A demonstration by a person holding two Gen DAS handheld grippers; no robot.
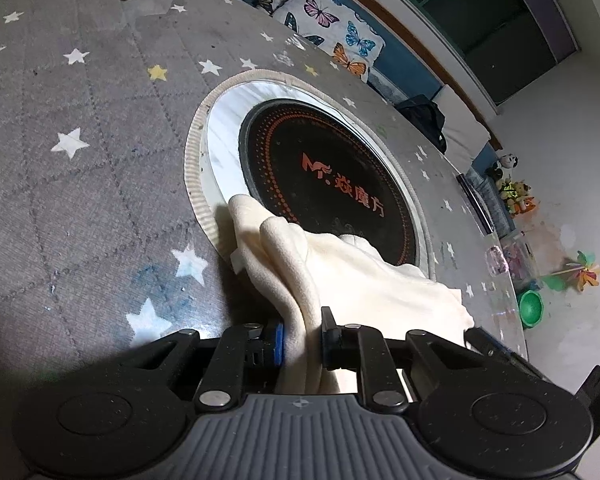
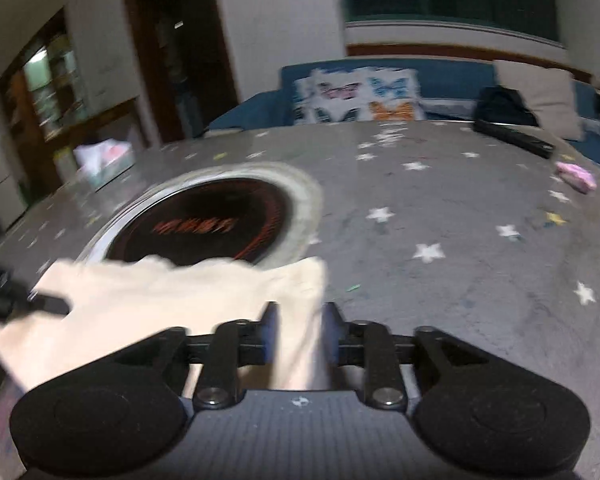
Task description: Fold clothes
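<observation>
Over the star-print table [image 1: 80, 184], our left gripper [image 1: 303, 340] and right gripper [image 2: 300, 330] each pinch the cream fleece garment [image 1: 340, 276], bunched and barely folded.

Cream garment [image 1: 340, 276] soft matt fleece; tablecloth [image 1: 80, 184] quilted grey fabric; hotplate [image 1: 328, 176] glossy black glass.

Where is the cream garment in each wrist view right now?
Left wrist: cream garment runs from between the left gripper fingers up onto the black induction cooktop, bottom centre.
Right wrist: cream garment spreads lower left, one edge between the right gripper fingers.
Shared landmark: the cooktop; also the butterfly cushion.
</observation>
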